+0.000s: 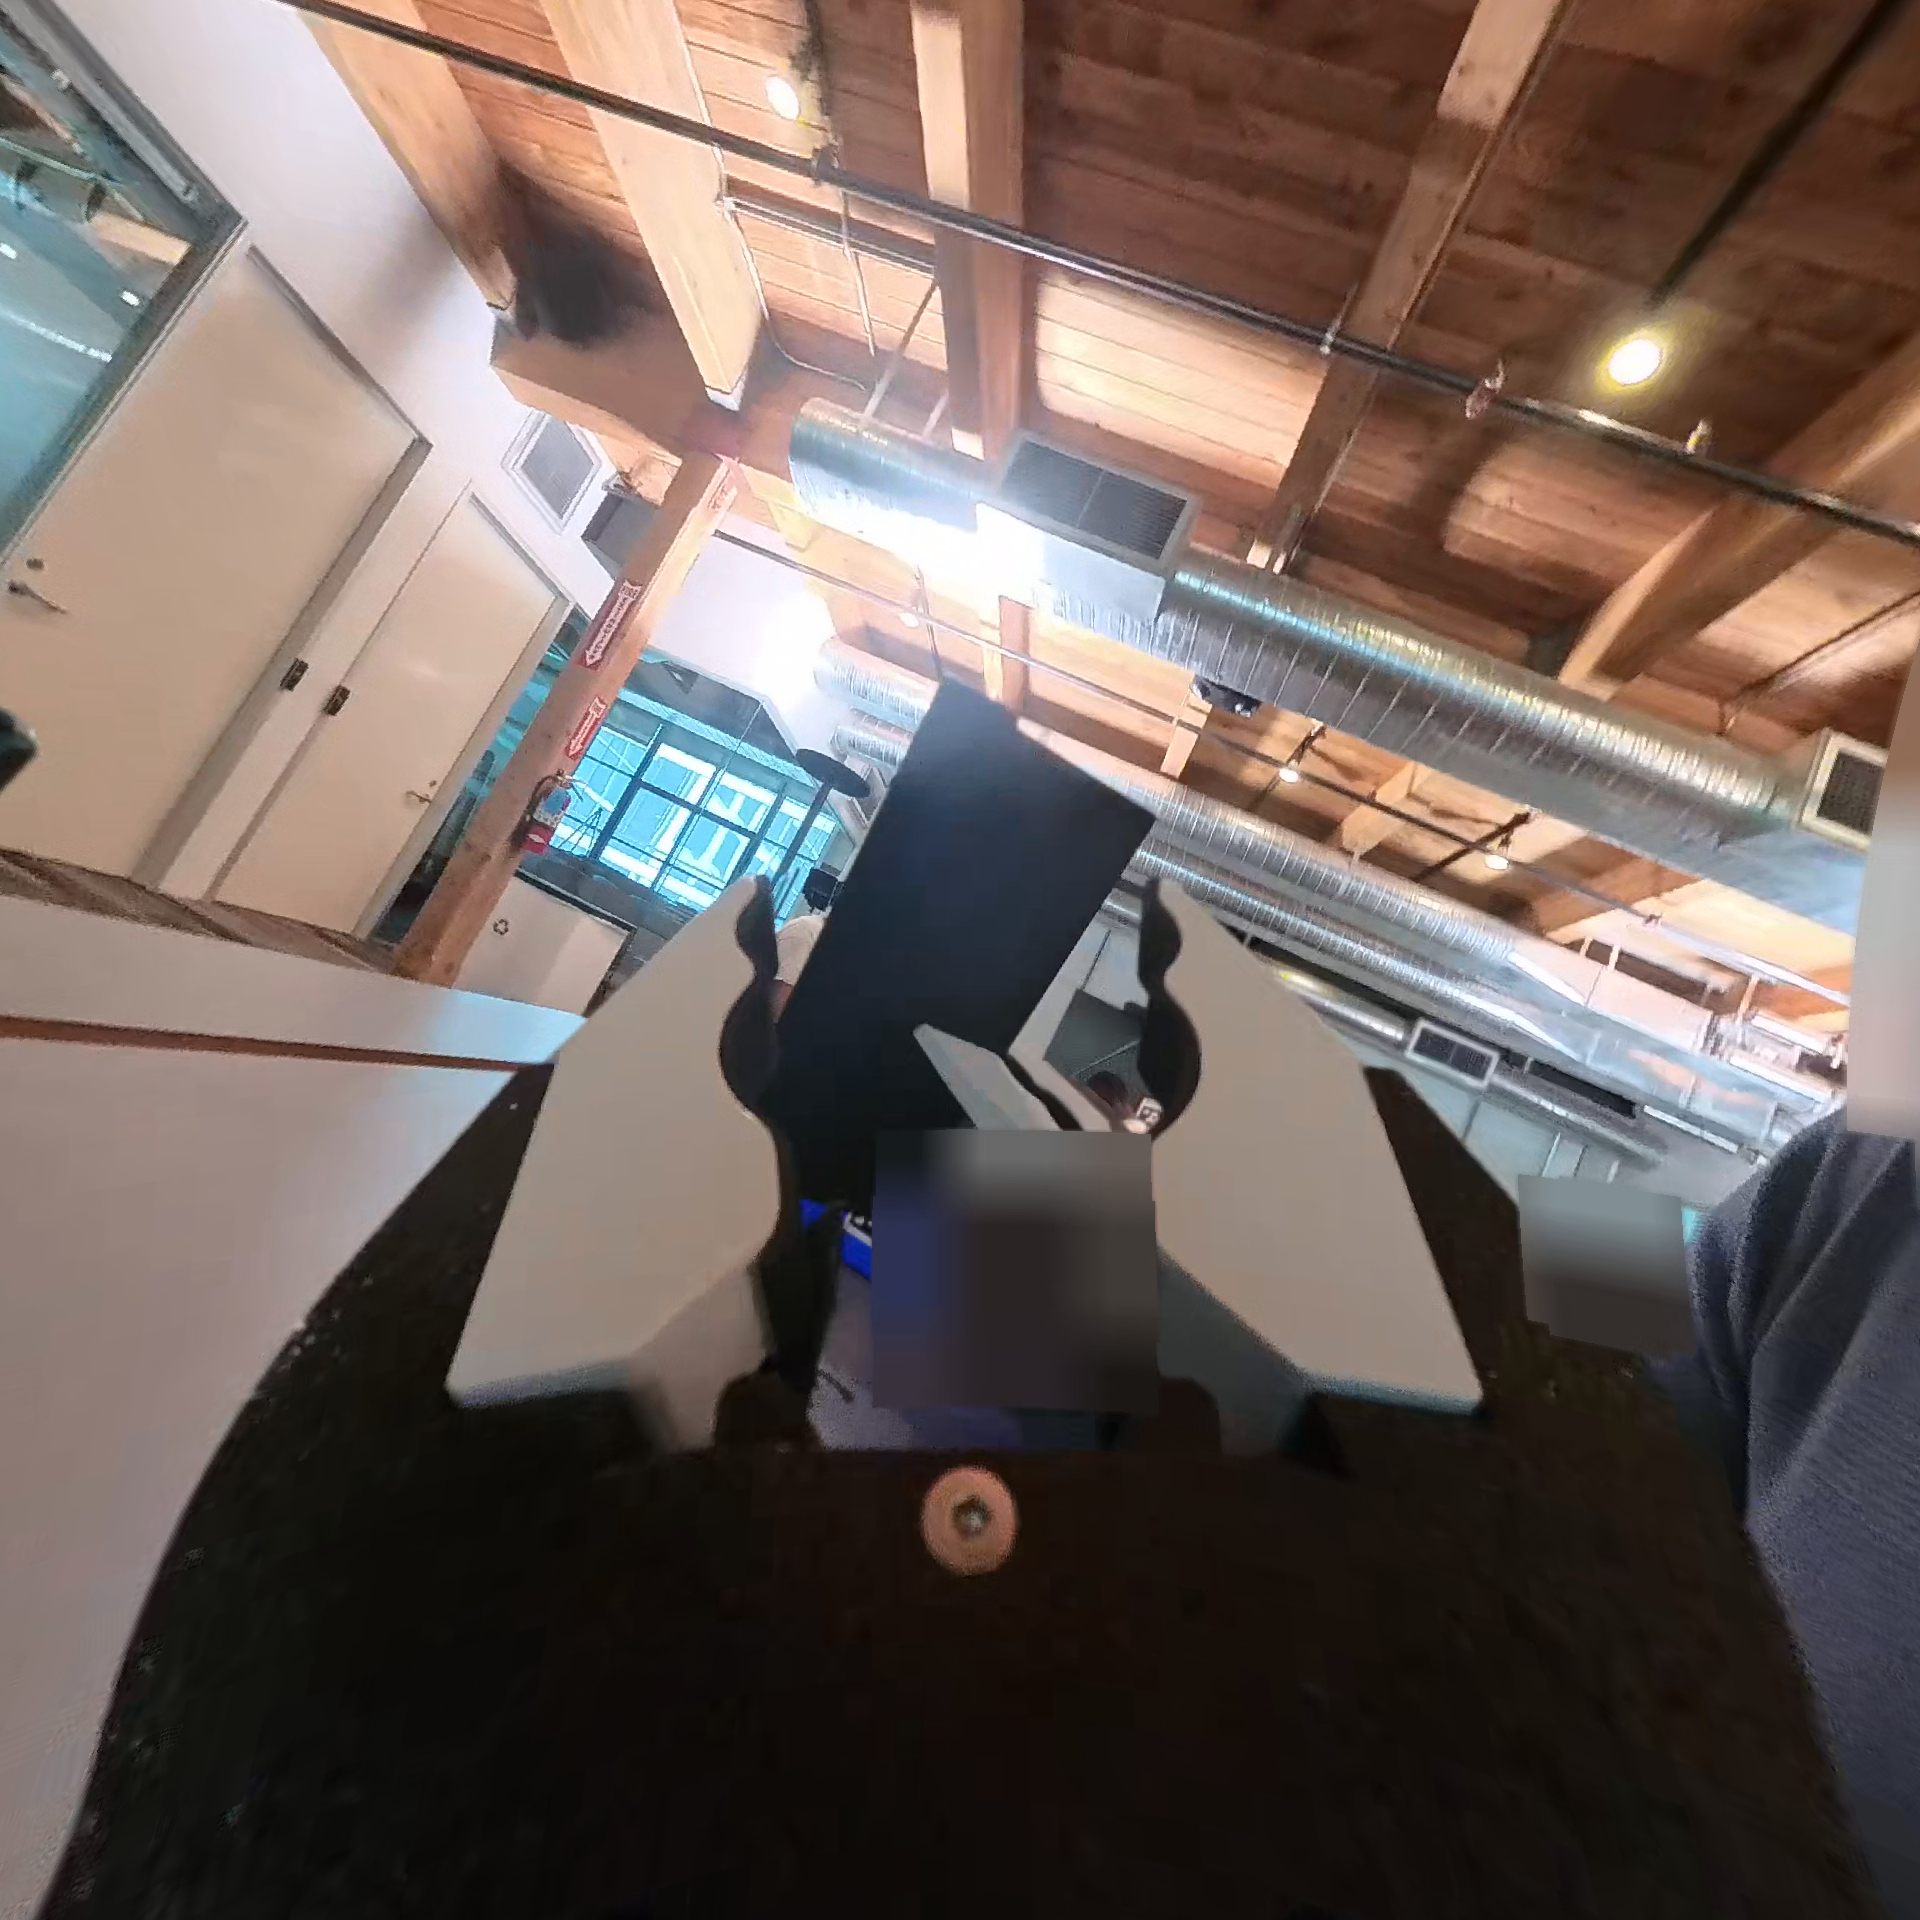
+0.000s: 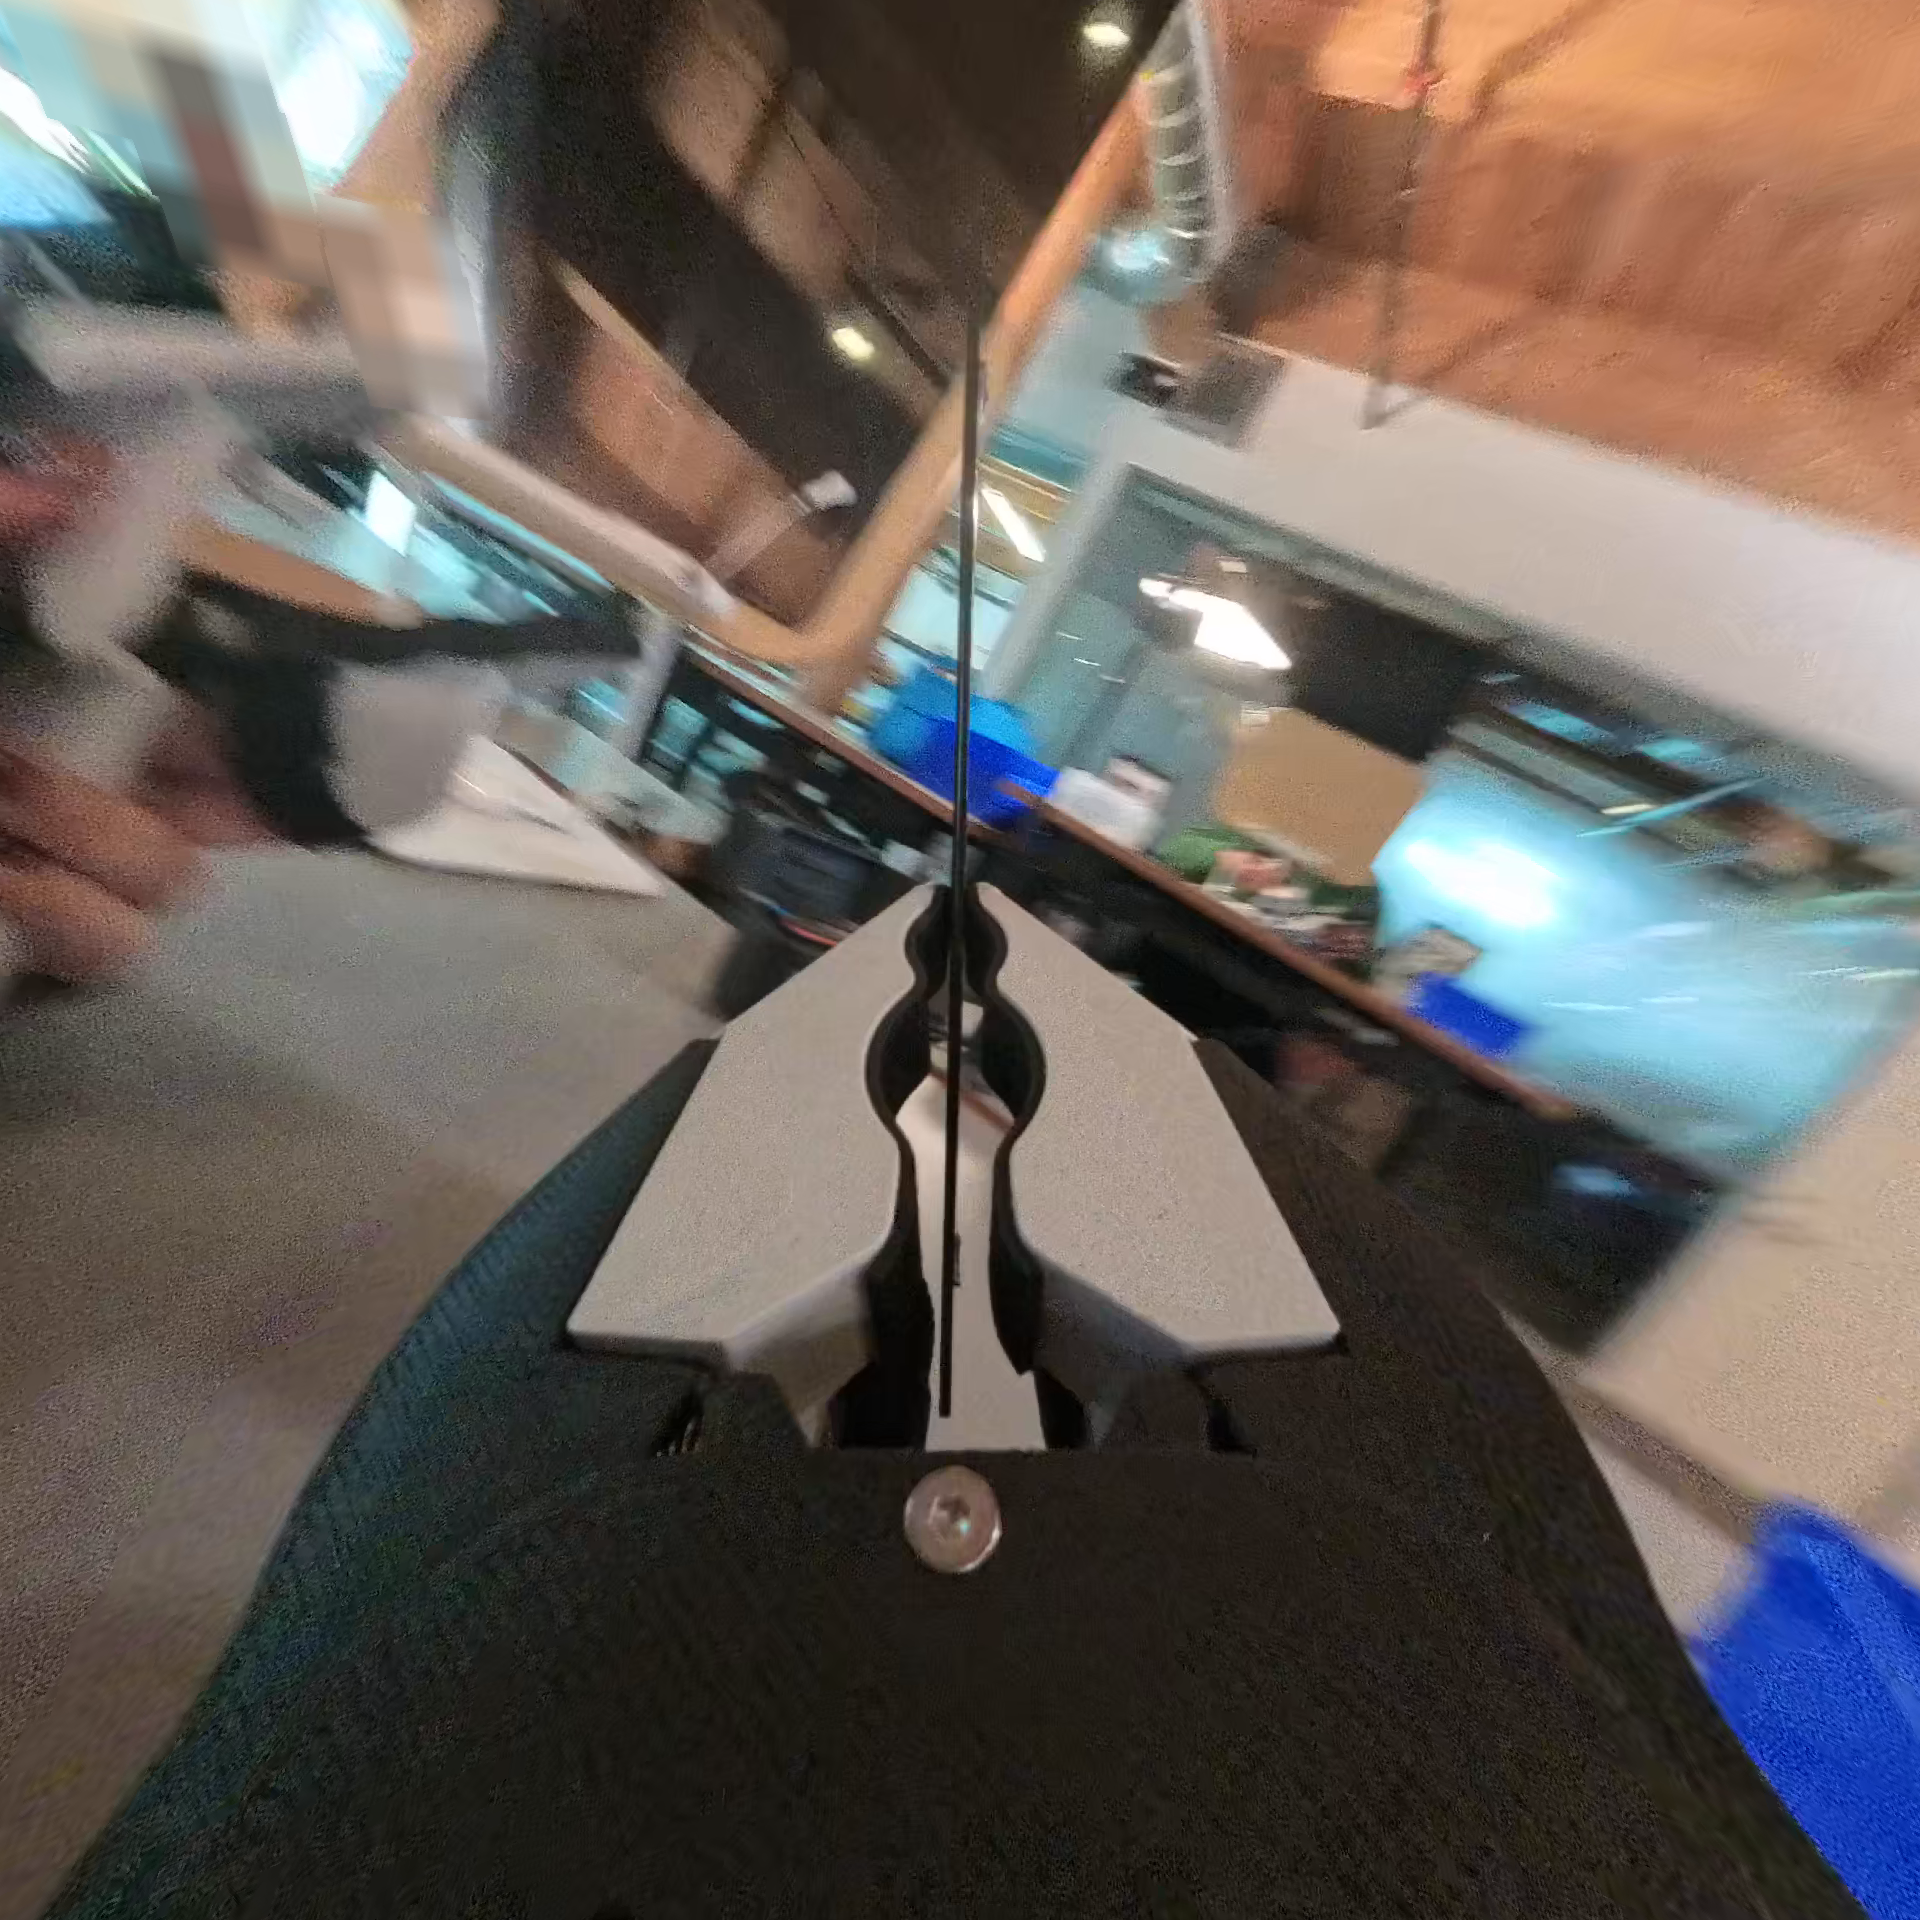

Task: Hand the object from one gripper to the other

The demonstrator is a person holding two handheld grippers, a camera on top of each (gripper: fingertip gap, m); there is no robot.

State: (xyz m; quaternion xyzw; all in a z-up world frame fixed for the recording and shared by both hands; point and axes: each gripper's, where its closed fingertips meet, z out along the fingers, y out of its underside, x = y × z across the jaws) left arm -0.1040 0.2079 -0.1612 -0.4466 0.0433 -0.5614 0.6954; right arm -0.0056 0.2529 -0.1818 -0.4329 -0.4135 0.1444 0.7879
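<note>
The object is a thin flat black card. In the left wrist view the card (image 1: 966, 831) stands tilted against the ceiling, seen in the gap between the fingers of my left gripper (image 1: 956, 888), which is open and points upward. I cannot tell whether the card is inside the jaws or beyond them. A white finger (image 1: 977, 1070) of the other gripper shows at the card's lower edge. In the right wrist view my right gripper (image 2: 961, 896) is shut on the card (image 2: 968, 623), seen edge-on as a thin black line. The left gripper (image 2: 312, 707) is a blur at the left.
A white panel (image 1: 208, 1143) lies close at the left and a person's grey sleeve (image 1: 1808, 1455) at the right. Wooden beams and a silver duct (image 1: 1455, 665) are overhead. Blue bins (image 2: 1829, 1714) and a long table edge (image 2: 1247, 914) lie ahead of the right gripper.
</note>
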